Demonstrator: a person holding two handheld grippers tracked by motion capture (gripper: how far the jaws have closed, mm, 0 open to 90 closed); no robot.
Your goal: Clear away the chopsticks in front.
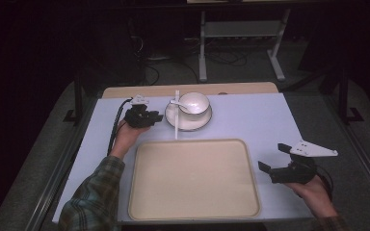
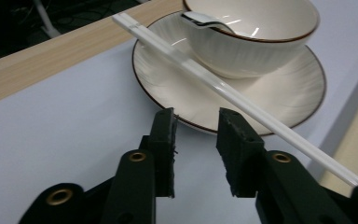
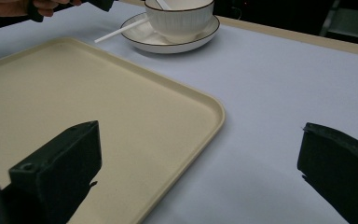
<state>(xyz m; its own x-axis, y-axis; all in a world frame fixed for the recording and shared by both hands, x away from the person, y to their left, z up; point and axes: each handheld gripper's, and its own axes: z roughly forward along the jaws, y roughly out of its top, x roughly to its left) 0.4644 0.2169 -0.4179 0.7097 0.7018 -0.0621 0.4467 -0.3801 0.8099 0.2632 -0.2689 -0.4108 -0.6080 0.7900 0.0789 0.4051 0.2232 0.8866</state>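
Note:
A white bowl (image 1: 194, 102) with a spoon (image 1: 178, 103) in it stands on a white plate (image 1: 188, 122) at the back of the table. White chopsticks (image 1: 176, 115) lie across the plate's left side. My left gripper (image 1: 157, 117) sits just left of the plate; in the left gripper view its jaws stand a little apart at the plate's rim (image 2: 200, 125), holding nothing. A cream tray (image 1: 192, 178) lies empty in front. My right gripper (image 1: 273, 158) hovers open off the tray's right edge (image 3: 216, 116), its jaws wide.
The table has a pale lilac cover (image 1: 255, 115) with a wooden strip (image 1: 188, 89) along the far edge. A grey metal stand (image 1: 241, 43) is on the dark floor beyond. The bowl (image 3: 179, 16) and plate (image 3: 168, 39) are far from my right gripper.

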